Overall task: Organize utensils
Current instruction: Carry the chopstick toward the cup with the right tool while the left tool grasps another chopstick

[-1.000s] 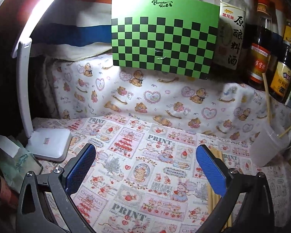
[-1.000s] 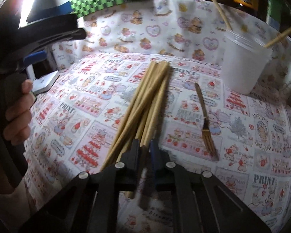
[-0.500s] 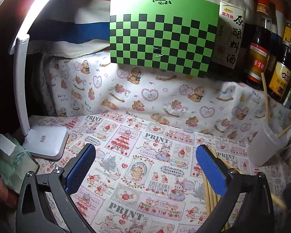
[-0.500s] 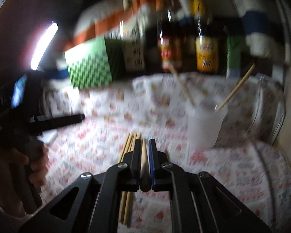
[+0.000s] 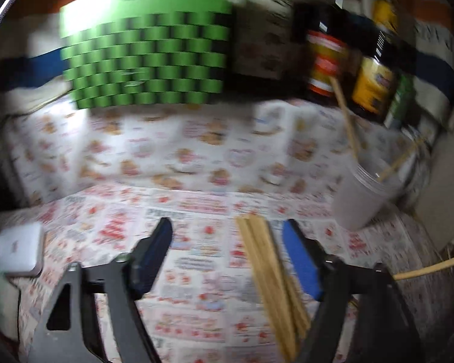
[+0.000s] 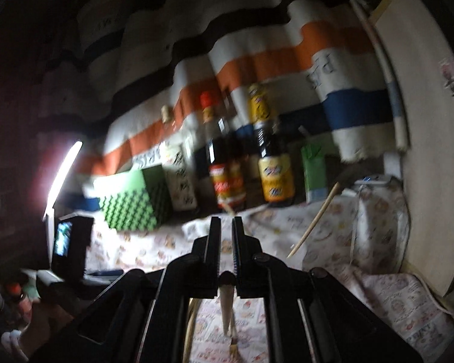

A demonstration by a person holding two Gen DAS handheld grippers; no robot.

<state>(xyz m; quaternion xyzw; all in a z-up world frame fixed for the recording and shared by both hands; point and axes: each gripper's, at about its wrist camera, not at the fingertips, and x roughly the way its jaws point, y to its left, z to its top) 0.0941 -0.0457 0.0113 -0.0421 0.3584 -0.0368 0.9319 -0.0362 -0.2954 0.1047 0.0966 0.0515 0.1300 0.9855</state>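
Note:
My right gripper [image 6: 226, 220] is shut on one wooden chopstick [image 6: 226, 302], which hangs down below the jaws above the printed cloth [image 6: 408, 302]. A fork [image 6: 233, 348] lies on the cloth under it. My left gripper [image 5: 227, 227] is open and empty, low over the cloth [image 5: 196, 266]. A bundle of wooden chopsticks [image 5: 272, 281] lies on the cloth between its fingers, close to the right finger [image 5: 299, 260]. A translucent plastic cup [image 5: 363, 196] with two chopsticks in it stands at the right.
Sauce bottles [image 5: 327, 57] and a green checkered board [image 5: 145, 57] stand along the back. A white lamp base [image 5: 18, 251] sits at the left. A loose stick [image 5: 429, 269] shows at the right edge. A wooden board [image 6: 432, 151] leans at the right.
My right gripper has lifted a chopstick off the bundle and tilted upward, away from the table. My left gripper has swung right toward the bundle and narrowed its opening.

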